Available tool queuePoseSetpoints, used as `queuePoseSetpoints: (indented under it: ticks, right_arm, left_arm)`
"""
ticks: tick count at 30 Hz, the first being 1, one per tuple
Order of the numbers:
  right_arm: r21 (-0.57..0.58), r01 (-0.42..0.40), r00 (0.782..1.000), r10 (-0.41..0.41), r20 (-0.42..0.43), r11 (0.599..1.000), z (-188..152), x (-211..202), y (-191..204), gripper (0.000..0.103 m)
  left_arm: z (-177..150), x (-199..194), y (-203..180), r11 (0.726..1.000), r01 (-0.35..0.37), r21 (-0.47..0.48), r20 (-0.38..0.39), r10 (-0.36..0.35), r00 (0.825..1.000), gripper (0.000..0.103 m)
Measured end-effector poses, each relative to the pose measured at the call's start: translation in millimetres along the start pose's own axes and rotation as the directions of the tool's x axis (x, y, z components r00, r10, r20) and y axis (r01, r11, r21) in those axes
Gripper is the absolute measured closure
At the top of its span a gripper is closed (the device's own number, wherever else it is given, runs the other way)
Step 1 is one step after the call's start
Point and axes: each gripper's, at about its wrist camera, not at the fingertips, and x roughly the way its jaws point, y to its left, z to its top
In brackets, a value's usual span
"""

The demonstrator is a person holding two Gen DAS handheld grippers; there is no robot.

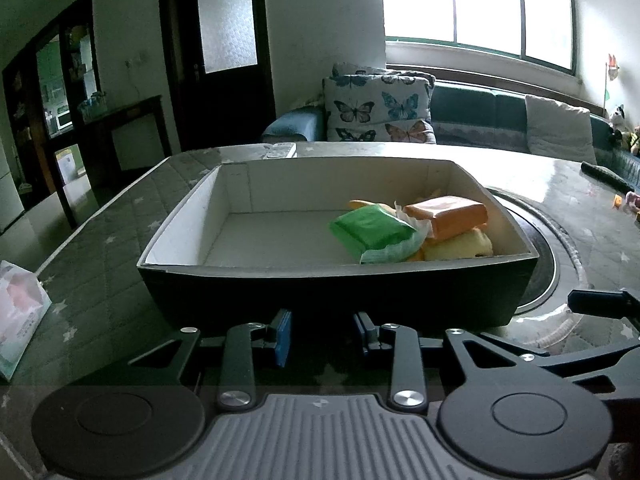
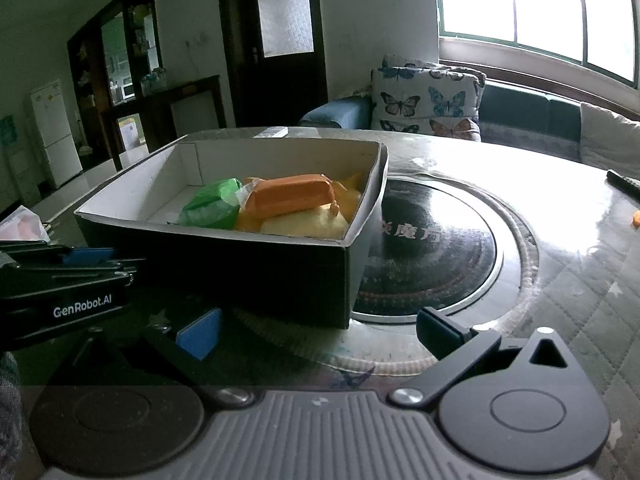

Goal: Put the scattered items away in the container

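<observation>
A black box with a white inside stands on the table. In it lie a green packet, an orange packet and a yellow soft item, piled at its right end. My left gripper is open and empty, just in front of the box's near wall. My right gripper is open wide and empty near the box's front right corner. The left gripper's body shows in the right wrist view.
A round black hotplate is set in the table right of the box. A tissue pack lies at the left edge. A dark remote and small orange bits lie far right. A white remote lies behind the box.
</observation>
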Motion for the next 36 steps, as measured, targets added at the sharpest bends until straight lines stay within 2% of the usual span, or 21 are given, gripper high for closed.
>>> queuePoseSetpoints:
  ticks: [36]
  right_arm:
    - [0.009, -0.015, 0.998, 0.016, -0.064, 1.0, 6, 20, -7, 0.0]
  left_arm:
    - [9, 21, -2, 1.0, 0.004, 0.012, -0.081, -0.003, 0.997, 0.069]
